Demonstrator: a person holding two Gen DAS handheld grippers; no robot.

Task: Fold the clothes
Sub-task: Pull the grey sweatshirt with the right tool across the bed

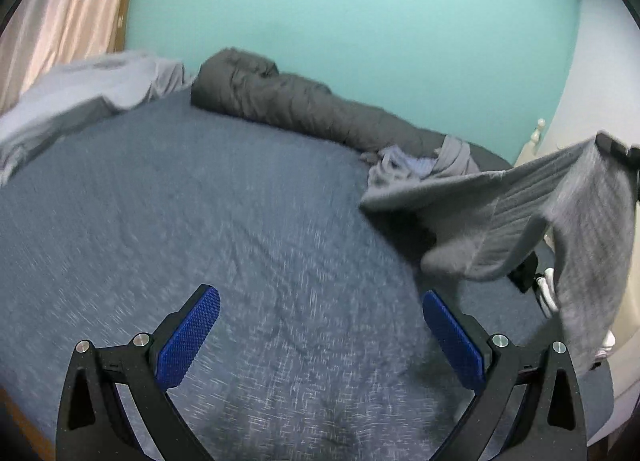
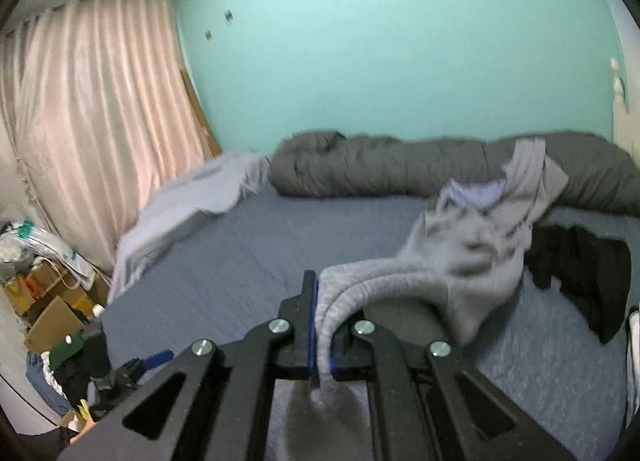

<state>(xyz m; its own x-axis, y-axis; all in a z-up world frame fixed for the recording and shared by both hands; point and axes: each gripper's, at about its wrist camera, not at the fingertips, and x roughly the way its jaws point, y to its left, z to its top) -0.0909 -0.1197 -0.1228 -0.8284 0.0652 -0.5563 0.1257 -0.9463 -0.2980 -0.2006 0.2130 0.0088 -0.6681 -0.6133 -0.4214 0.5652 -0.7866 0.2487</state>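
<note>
Grey ribbed knit garment [image 2: 452, 273] is pinched, unfolded, in right hand-held gripper [image 2: 324, 325] above blue bed [image 1: 200, 201]; left hand-held gripper [image 1: 320, 341] spread, empty. Folding remains.

Both wrist views look low across the bed [image 1: 200, 189] — toward the teal wall [image 2: 380, 61].

**Soft, even light; motion blur and fisheye bending**

Both views are lit evenly and coolly. Motion smear is seen across the bed [image 1: 200, 201] and the grey garment [image 2: 460, 261]. Straight lines are bowed outward, and black vignetting is found at the corners
</note>
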